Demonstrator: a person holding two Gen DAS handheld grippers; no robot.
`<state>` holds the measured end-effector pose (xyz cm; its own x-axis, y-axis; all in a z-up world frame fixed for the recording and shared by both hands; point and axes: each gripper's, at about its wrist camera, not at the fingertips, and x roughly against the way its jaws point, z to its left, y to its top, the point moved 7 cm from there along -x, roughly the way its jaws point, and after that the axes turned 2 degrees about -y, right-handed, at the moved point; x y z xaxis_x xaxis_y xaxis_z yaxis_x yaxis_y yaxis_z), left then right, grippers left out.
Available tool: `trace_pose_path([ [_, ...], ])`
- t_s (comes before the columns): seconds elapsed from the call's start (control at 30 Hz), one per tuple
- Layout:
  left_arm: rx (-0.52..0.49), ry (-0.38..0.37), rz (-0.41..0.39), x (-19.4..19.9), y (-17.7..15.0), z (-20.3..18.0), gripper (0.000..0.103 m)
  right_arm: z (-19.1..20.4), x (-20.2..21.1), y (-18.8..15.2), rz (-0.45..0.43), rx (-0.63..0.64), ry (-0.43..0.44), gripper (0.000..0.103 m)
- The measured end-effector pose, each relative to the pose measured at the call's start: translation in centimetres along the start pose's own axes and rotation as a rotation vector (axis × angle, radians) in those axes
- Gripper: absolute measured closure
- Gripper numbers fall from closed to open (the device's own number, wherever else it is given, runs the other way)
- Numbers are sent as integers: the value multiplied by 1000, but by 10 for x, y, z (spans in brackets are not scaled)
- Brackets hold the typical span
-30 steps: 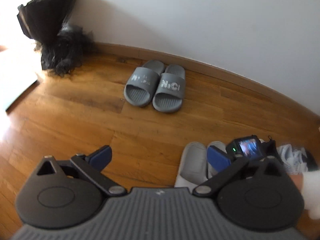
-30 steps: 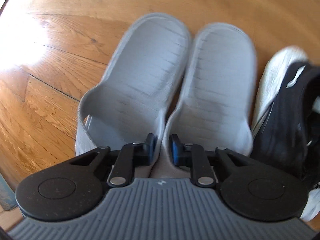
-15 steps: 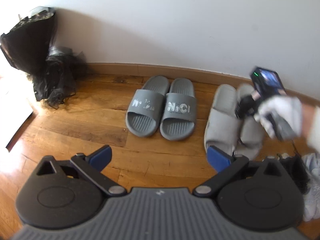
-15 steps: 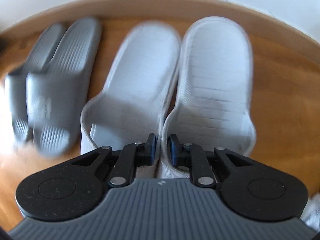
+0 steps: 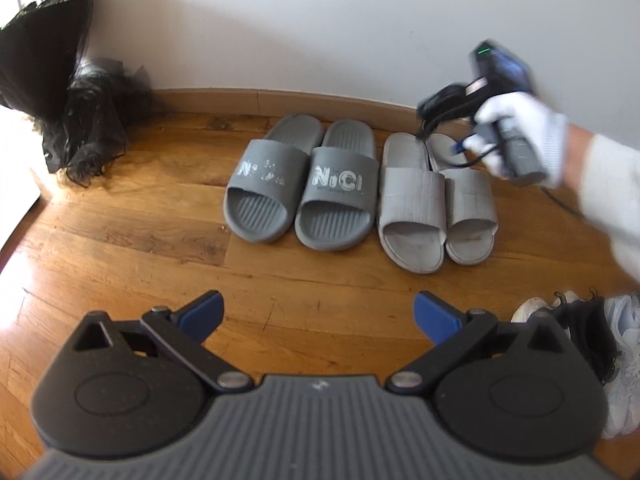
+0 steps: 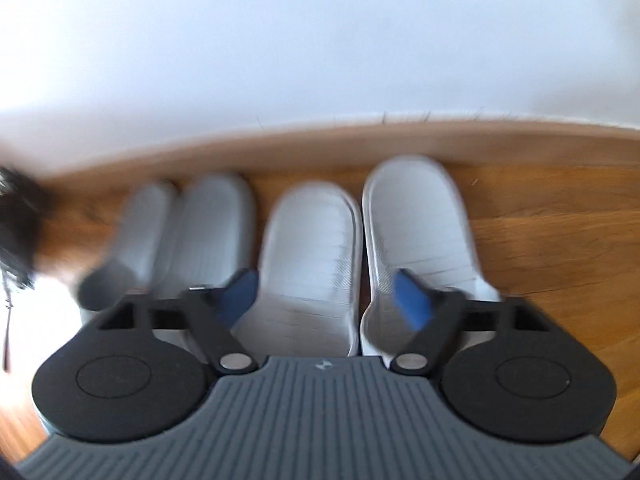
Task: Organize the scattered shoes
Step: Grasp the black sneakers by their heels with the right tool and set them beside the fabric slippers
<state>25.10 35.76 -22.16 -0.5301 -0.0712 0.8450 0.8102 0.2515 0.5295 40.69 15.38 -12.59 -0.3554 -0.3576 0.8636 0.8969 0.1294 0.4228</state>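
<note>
A pair of light grey slippers (image 5: 434,204) lies side by side on the wood floor by the wall, right of a pair of dark grey slides (image 5: 304,188) with white lettering. My right gripper (image 6: 326,294) is open and empty just above the light pair (image 6: 368,248); the dark slides (image 6: 192,232) lie blurred to its left. In the left wrist view the right gripper (image 5: 460,142) hovers over the slippers' far end, held by a gloved hand. My left gripper (image 5: 318,314) is open and empty, well back from both pairs.
A black wrapped bouquet (image 5: 60,92) leans in the left corner. A black sneaker (image 5: 586,336) and a white sneaker (image 5: 624,360) lie at the right edge. A wooden baseboard (image 5: 256,100) runs along the white wall.
My right gripper carried the light grey slippers to the wall beside the dark slides, then opened and let them go. The left gripper stayed open as its view shifted.
</note>
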Motion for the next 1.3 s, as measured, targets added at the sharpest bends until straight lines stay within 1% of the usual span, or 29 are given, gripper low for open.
trace_pose_path([
  [0.03,2,-3,-6,2,1,-1,1,-5,26,-12,2,14,40,22],
  [0.1,3,-18,-28,12,1,-8,1,-23,81,-52,8,76,69,21],
  [0.17,12,-22,-35,18,-1,-17,1,-61,124,-100,-3,142,27,17],
  [0.23,19,-29,-38,22,-3,-25,1,-103,157,-149,8,146,-32,17],
  [0.33,10,-60,-19,22,-8,-45,1,-156,172,-208,86,66,-41,17],
  [0.43,-46,-70,-24,27,-12,-67,1,-174,158,-254,109,60,-47,17],
  [0.47,-77,-76,-31,32,-14,-76,1,-173,149,-260,111,65,-56,17],
  [0.5,-94,-81,-35,35,-16,-82,1,-167,128,-253,101,83,-77,17],
  [0.53,-101,-83,-36,36,-18,-84,1,-164,98,-247,89,106,-97,19],
  [0.57,-110,-84,-34,38,-19,-90,1,-166,60,-236,97,122,-113,35],
  [0.6,-112,-85,-30,38,-21,-92,1,-168,31,-233,116,148,-154,63],
  [0.63,-115,-87,-27,39,-22,-95,1,-172,18,-227,122,157,-199,84],
  [0.67,-121,-91,-26,39,-23,-97,1,-176,19,-209,111,145,-226,86],
  [0.7,-127,-94,-25,40,-24,-99,1,-175,7,-188,99,130,-257,86],
  [0.73,-133,-95,-30,39,-23,-99,1,-167,-19,-164,86,114,-287,86],
  [0.77,-139,-96,-35,39,-23,-99,1,-166,-27,-147,73,105,-299,86],
  [0.87,-158,-94,-40,34,-21,-98,1,-177,-24,-110,28,98,-315,86],
  [1.0,-173,-88,-40,24,-17,-99,1,-183,-49,-40,-2,85,-329,86],
  [1.1,-180,-95,-47,7,-10,-100,1,-175,-73,4,-58,92,-330,86],
  [1.2,-173,-87,-33,-9,-9,-102,1,-165,-99,41,-59,68,-325,86],
  [1.3,-157,-86,-2,-27,-12,-102,1,-157,-112,72,-68,57,-337,86],
])
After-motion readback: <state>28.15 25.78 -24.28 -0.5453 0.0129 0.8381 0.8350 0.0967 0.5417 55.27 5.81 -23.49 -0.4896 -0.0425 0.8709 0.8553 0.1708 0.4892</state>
